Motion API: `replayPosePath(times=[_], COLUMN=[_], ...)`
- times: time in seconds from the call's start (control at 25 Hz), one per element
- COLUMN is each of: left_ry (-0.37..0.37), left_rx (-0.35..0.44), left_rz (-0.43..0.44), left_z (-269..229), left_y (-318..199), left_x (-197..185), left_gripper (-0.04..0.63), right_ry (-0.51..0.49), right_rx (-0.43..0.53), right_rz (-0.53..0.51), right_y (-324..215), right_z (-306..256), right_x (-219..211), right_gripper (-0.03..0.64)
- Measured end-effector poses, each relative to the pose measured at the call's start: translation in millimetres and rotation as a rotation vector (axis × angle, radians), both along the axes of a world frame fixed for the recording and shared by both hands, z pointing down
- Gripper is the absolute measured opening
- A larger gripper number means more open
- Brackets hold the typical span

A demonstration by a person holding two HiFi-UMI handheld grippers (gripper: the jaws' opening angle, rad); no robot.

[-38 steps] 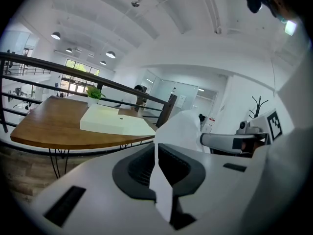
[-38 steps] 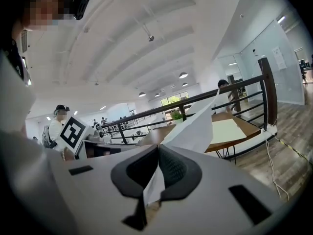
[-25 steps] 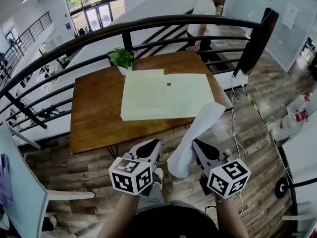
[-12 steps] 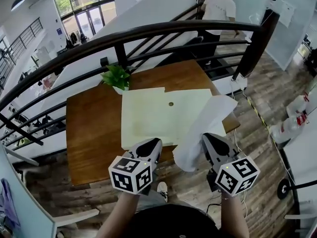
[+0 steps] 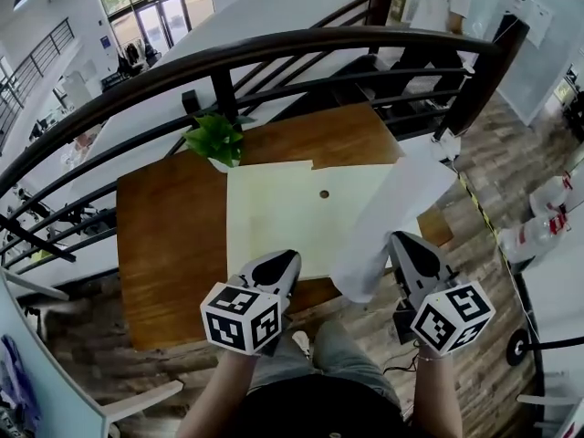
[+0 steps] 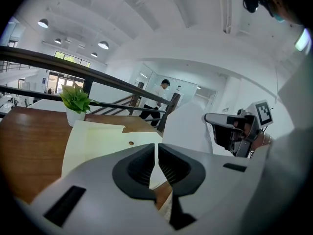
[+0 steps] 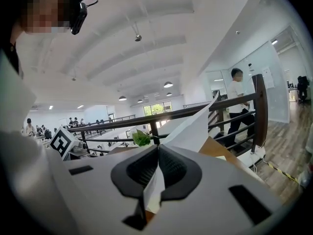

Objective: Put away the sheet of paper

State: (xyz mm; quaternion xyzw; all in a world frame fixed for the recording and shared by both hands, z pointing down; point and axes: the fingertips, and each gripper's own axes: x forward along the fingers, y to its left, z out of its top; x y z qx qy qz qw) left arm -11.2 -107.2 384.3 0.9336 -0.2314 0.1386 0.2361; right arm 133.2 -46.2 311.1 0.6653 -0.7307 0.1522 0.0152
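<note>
Two grippers are in play, one sheet of paper, one potted plant, one worktop. The right gripper (image 5: 402, 245) has its jaws clamped tight on the sheet of paper (image 5: 392, 217). The right gripper view shows the paper's edge running straight down between the dark pads of that gripper (image 7: 156, 156). The sheet is plain white and unmarked on the side that shows. It is bowed into a long curl, with its low end pinched and the rest rising up and away to the right. It is off the worktop, in the air above the near right corner, and from the head view it covers that corner.

The left gripper (image 5: 275, 266) hangs over the near edge with its jaws drawn together and nothing held. The left gripper view has the pads of that gripper (image 6: 156, 156) all but touching.

On the brown wooden worktop (image 5: 164, 245) lies a pale yellow covering (image 5: 283, 217) with a step in its far edge. I cannot tell whether it is one piece or two overlapped. One small dark round spot (image 5: 324, 193) sits on it. The green plant (image 5: 216, 138) stands at the far edge, touching the covering's far left corner. Behind it runs a dark curved railing (image 5: 274, 48). Beyond that is one person (image 5: 438, 7) in a white top.
</note>
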Motion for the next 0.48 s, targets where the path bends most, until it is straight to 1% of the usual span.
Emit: replayPosePath(times=[0.28,0.48], left_ry=[0.004,0.001], left_rx=[-0.018,-0.027], left_rz=[-0.043,-0.069], left_z=[3,4], left_y=[-17,-27], left_x=[5,16], left_gripper=[0.032,0.032], right_ry=[0.043,0.063], right_rx=[-0.037,-0.065], right_rz=[-0.050,-0.120], right_y=[-24,-43], right_z=[3,6], right_x=[9,23], right_gripper=[0.028,0.028])
